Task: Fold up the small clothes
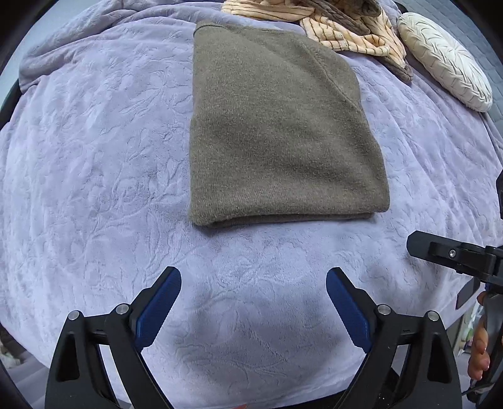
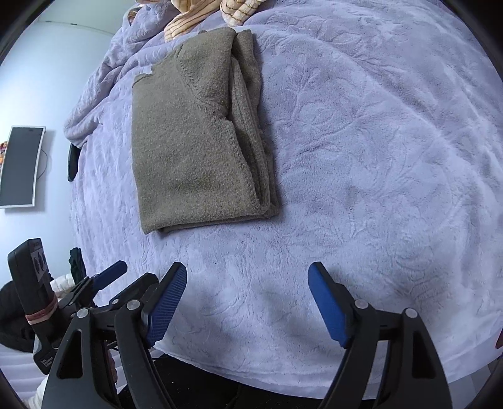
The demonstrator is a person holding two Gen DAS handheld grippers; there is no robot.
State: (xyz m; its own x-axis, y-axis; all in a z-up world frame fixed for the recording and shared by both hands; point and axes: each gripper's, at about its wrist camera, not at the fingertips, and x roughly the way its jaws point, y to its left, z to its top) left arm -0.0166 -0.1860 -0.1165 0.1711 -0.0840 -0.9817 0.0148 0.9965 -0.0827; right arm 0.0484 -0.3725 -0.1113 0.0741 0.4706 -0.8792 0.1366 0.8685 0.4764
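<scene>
An olive-brown knit garment (image 1: 279, 126) lies folded into a neat rectangle on the lavender blanket (image 1: 94, 141). In the right wrist view the same garment (image 2: 195, 141) shows stacked layers along its right edge. My left gripper (image 1: 253, 277) hangs open over bare blanket just short of the garment's near fold, with nothing between its blue pads. My right gripper (image 2: 248, 270) is also open and empty, below and to the right of the garment. Part of the right gripper (image 1: 440, 251) shows at the right edge of the left wrist view.
A cream striped garment with brown trim (image 1: 352, 28) lies crumpled behind the folded one. A white pleated round cushion (image 1: 443, 59) rests at the far right. A wall-mounted screen (image 2: 20, 166) is off the bed's left side. The blanket's near edge (image 2: 283, 377) drops off below the grippers.
</scene>
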